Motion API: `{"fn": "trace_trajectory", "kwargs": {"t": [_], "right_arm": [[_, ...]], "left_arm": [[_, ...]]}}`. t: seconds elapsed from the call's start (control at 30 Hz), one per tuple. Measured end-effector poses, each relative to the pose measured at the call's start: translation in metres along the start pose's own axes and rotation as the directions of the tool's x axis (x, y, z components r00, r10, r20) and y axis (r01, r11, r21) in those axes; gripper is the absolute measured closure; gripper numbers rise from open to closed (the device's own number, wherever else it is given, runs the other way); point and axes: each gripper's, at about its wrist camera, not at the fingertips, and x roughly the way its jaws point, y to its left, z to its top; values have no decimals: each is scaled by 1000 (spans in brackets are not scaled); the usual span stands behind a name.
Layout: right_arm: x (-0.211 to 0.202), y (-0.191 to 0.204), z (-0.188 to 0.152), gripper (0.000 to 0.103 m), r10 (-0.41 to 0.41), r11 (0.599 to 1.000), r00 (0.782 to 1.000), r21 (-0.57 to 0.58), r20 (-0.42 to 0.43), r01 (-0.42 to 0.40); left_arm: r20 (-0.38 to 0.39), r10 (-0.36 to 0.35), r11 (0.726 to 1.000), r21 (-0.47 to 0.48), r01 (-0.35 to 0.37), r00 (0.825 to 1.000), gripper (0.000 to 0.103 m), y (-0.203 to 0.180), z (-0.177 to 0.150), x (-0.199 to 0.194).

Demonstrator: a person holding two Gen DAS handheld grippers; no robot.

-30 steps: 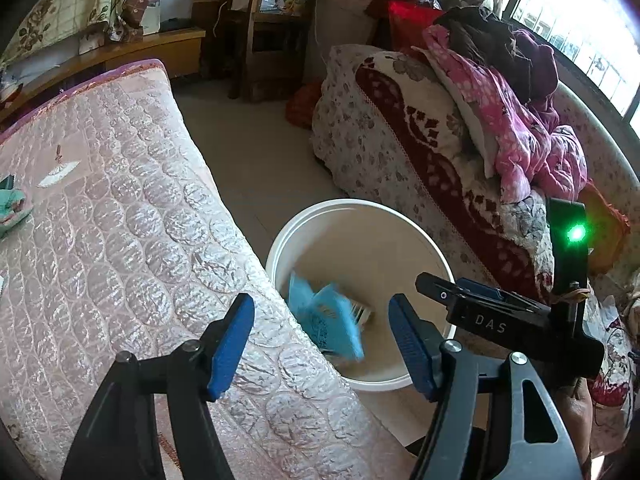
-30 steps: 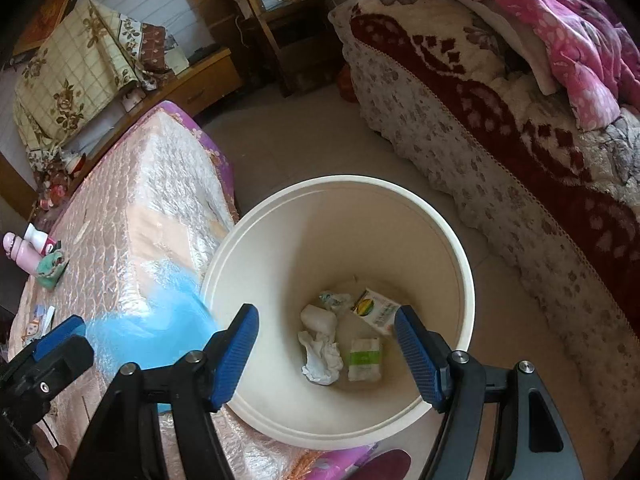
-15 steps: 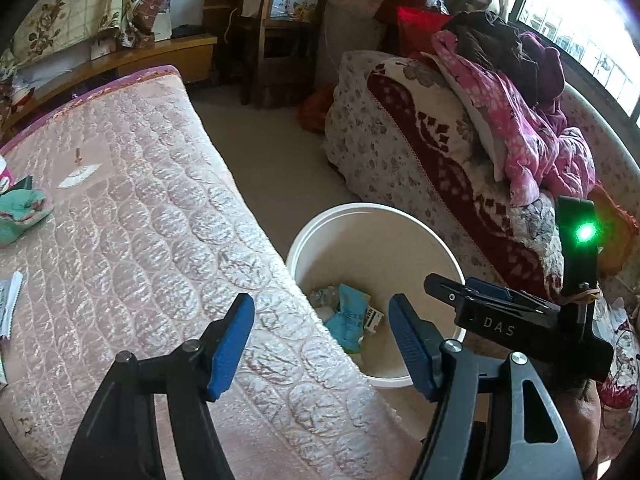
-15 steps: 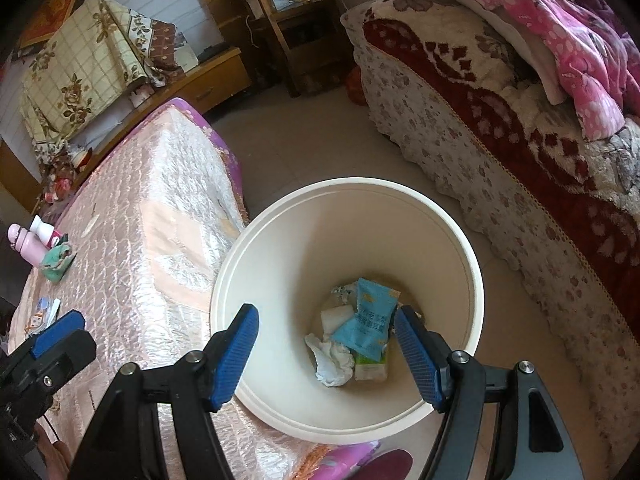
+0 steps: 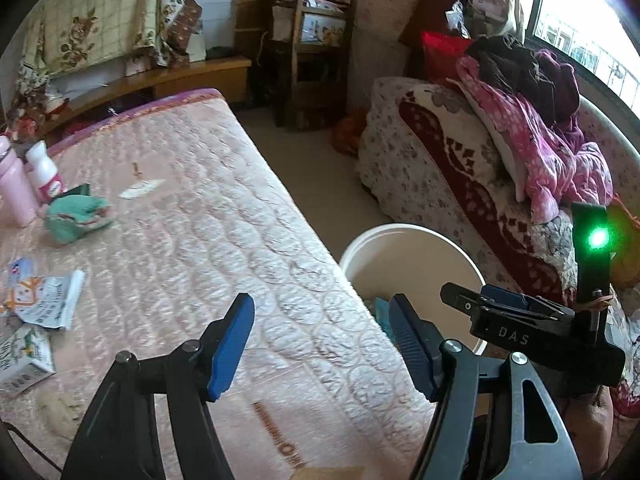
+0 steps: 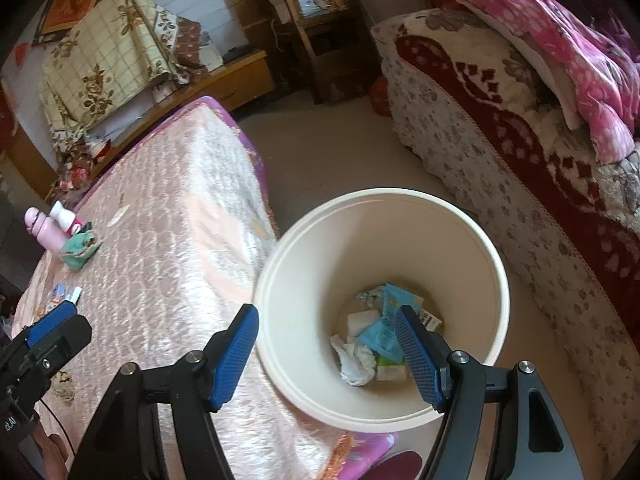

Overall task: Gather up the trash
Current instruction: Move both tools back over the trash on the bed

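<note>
Bedroom clean-up partly done

Wrappers and tissue lie in the bucket (image 6: 472, 240); more wrappers (image 5: 44, 300) wait on the bed (image 5: 208, 240). Left gripper (image 5: 320, 344) and right gripper (image 6: 328, 352) jaws apart, empty.

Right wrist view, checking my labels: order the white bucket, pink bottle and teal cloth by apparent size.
1. white bucket, though nearest the camera.
2-3. pink bottle and teal cloth: look alike, unranked.
</note>
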Motion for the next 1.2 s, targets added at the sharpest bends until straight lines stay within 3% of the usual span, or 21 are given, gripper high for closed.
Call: {"fn": "trace_trajectory", "kwargs": {"t": [0.33, 0.83, 1.03, 1.2], "right_arm": [[-6, 52, -6, 29, 48, 995, 999, -88, -3, -48], [11, 166, -30, 29, 155, 951, 984, -258, -86, -172], [19, 207, -44, 29, 195, 921, 972, -316, -132, -228], [22, 232, -55, 29, 225, 898, 960, -346, -167, -270]], "left_arm": [[31, 49, 998, -47, -47, 998, 33, 42, -4, -38], [-12, 215, 960, -182, -213, 977, 33, 169, -29, -72], [-34, 326, 910, -258, -324, 945, 33, 238, -43, -88], [-84, 420, 839, -344, -422, 904, 33, 306, -54, -93]]}}
